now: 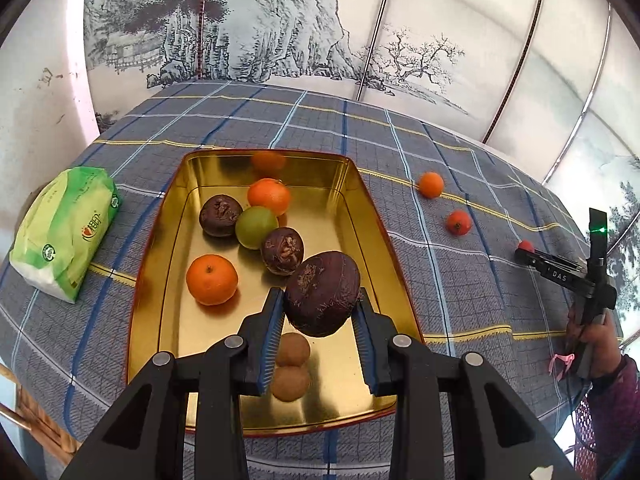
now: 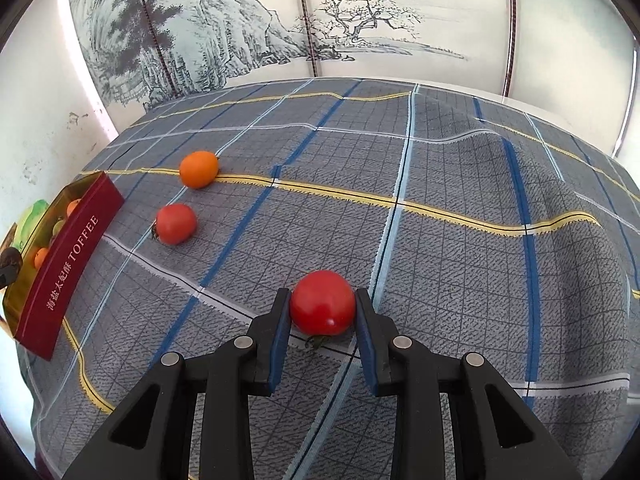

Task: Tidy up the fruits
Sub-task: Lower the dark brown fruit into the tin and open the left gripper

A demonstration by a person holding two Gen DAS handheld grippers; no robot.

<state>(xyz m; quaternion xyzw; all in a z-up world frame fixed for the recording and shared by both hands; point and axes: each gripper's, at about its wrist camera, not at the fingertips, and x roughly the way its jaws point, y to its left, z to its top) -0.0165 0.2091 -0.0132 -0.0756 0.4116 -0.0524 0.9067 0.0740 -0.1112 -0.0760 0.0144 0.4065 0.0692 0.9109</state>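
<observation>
my left gripper [image 1: 320, 304] is clamped on a dark fruit [image 1: 322, 293], held over the near end of the gold tin [image 1: 360, 208] among oranges and a lime. my right gripper [image 2: 322, 308] pinches a red tomato [image 2: 322, 303] on the checked cloth [image 2: 460, 280], well right of the tin.

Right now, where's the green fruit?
In the left wrist view, the green fruit lies inside the gold tin, touching an orange behind it, between two dark brown fruits.
</observation>
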